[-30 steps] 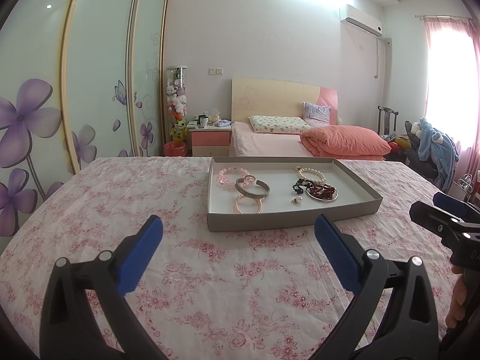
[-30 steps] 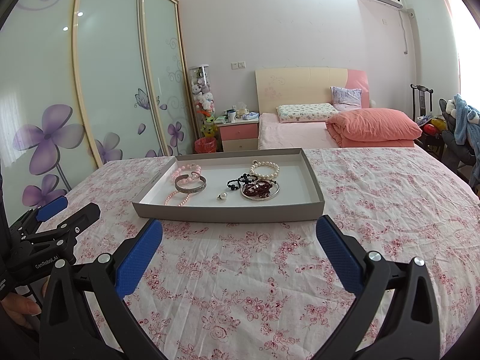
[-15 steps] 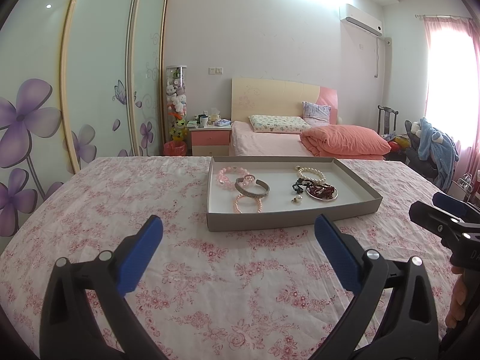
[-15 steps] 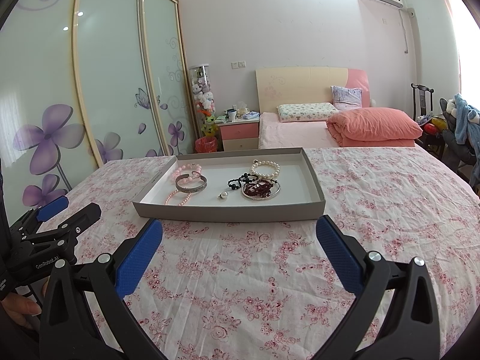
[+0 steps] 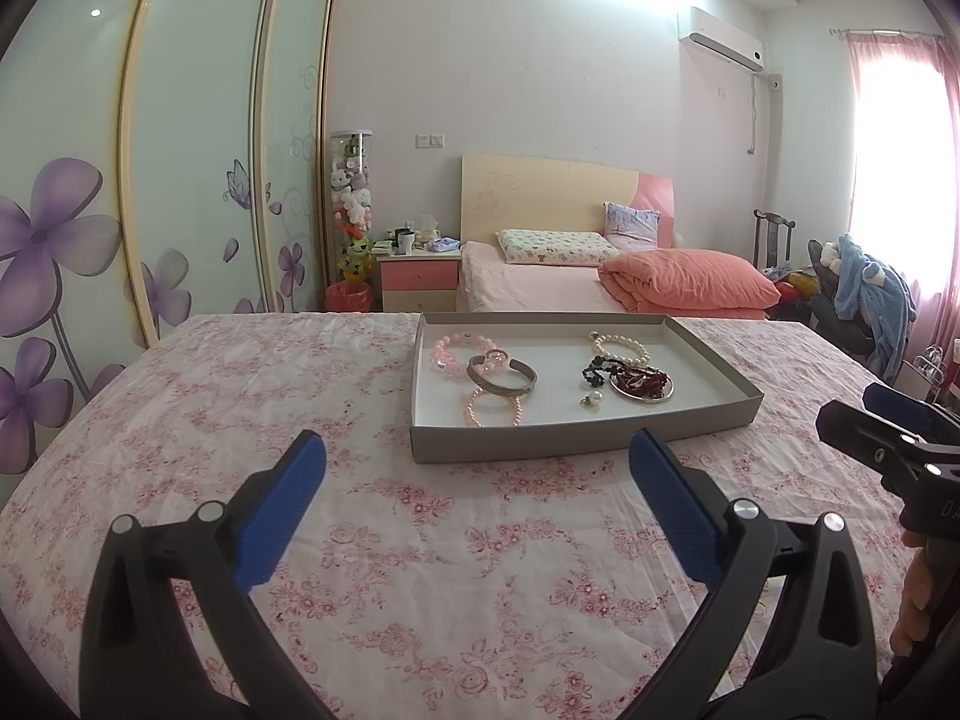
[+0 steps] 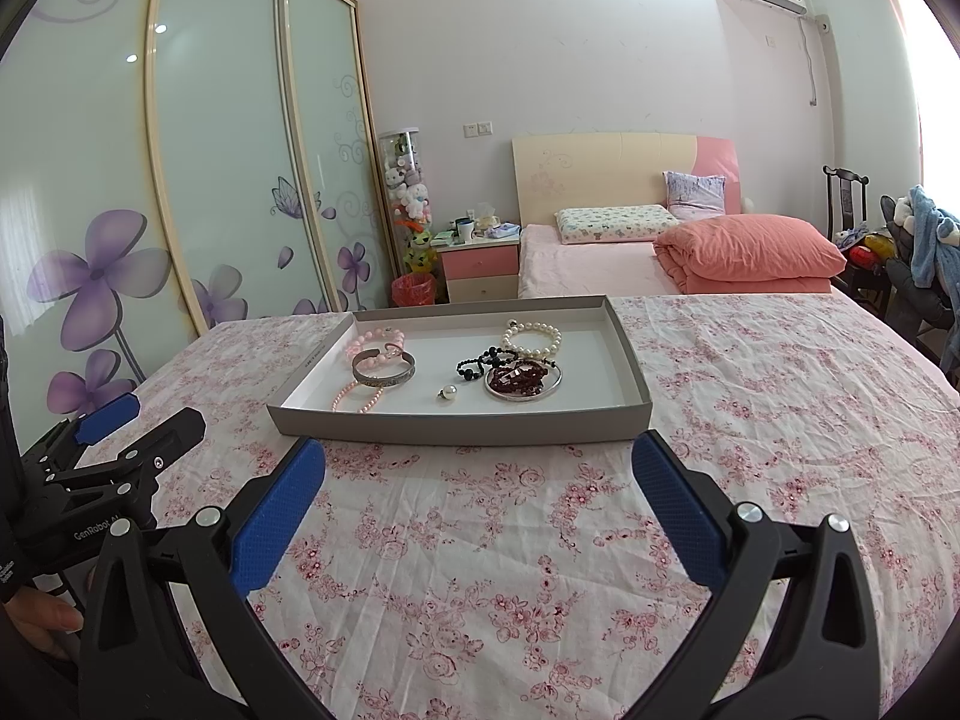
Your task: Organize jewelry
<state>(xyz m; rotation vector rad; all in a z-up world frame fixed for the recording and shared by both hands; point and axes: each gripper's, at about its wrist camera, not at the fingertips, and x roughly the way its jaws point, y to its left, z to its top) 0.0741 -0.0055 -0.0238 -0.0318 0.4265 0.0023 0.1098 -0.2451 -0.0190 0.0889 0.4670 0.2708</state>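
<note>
On a floral bedspread, a grey tray holds jewelry: silver bangle, white pearl bracelet, dark beads (tangled). Left gripper and right gripper hover short of it, jaws spread, empty.

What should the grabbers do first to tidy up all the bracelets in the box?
Probably move the right hand-held gripper forward toward the tray. Both it and the left hand-held gripper are open, hold nothing, and hover over the flowered cloth short of the tray. The small pearl charm lies alone, apart from the tangled dark beads, so it looks the easiest first pick.
</note>
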